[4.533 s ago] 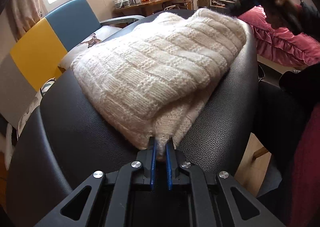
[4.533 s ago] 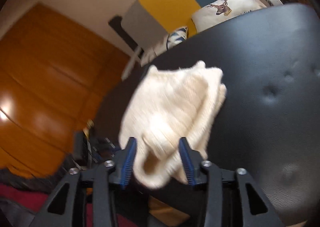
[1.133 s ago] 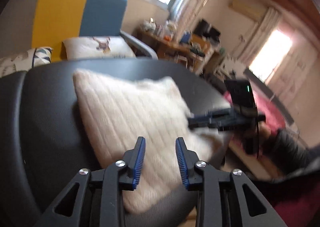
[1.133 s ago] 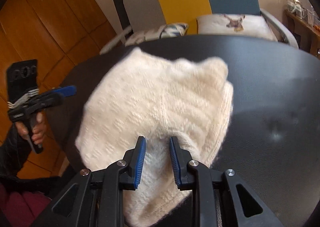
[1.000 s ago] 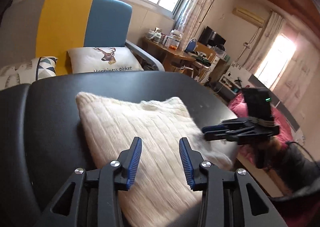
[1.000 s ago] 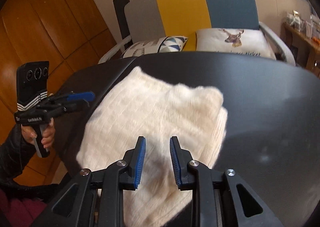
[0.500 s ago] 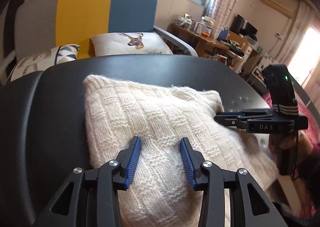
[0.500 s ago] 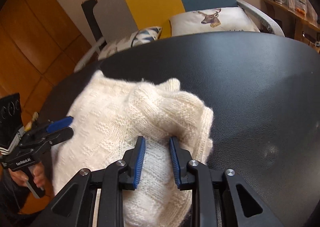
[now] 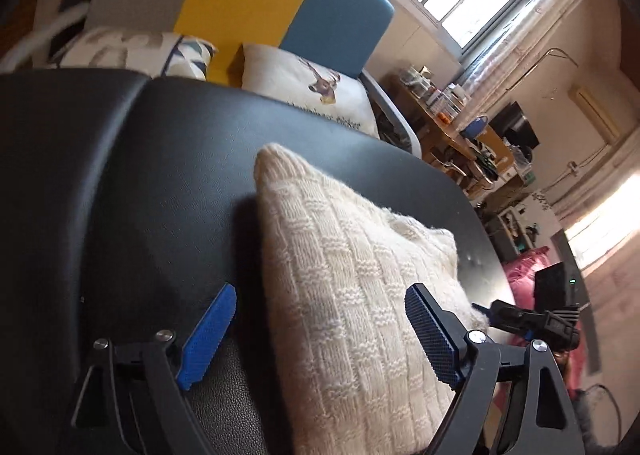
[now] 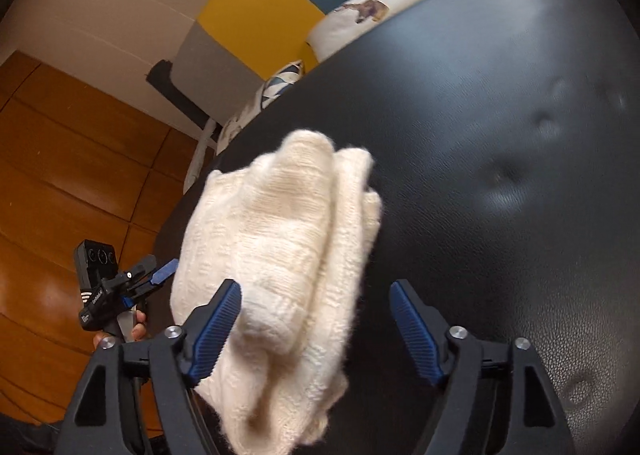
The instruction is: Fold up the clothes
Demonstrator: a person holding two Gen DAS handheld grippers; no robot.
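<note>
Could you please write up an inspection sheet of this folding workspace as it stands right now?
Surface: black padded leather top, dimpled with buttons on the right claw's side.
Job's things: cream basket-weave knitted sweater, folded into a thick bundle, lying flat on the top.
Clutter: nothing seen on the top besides the sweater.
Grippers: left claw open, straddling the sweater's near edge; right claw open over the bundle's end. Neither grips anything.
Cables: nothing seen.
Surroundings: grey, yellow and blue armchair holding a white deer-print cushion; wooden desk crowded with items under the window; orange wooden panelling.
</note>
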